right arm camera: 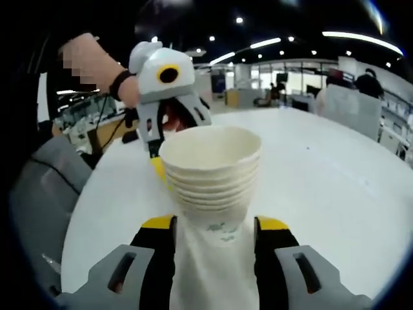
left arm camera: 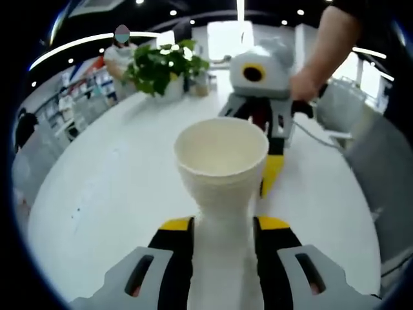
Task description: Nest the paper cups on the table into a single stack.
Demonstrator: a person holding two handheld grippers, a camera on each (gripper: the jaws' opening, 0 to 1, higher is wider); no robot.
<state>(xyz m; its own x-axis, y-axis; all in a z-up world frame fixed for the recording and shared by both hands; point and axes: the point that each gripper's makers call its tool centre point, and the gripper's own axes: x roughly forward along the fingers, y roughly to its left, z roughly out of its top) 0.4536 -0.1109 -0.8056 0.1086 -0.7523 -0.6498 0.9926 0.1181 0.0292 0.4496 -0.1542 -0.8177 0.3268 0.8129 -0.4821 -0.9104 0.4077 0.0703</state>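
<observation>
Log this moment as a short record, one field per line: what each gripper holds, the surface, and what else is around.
left gripper: shut on single paper cup, mouth toward the camera
right gripper: shut on stack of nested paper cups, several rims showing
surface: white table
background: potted plant at the table's far edge
task state: single cup not yet nested into the stack

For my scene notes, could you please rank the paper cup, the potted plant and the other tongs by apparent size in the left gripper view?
1. paper cup, nearest the camera, so inflated.
2. right tongs and potted plant look similar; both sit farther off, so unranked.
</observation>
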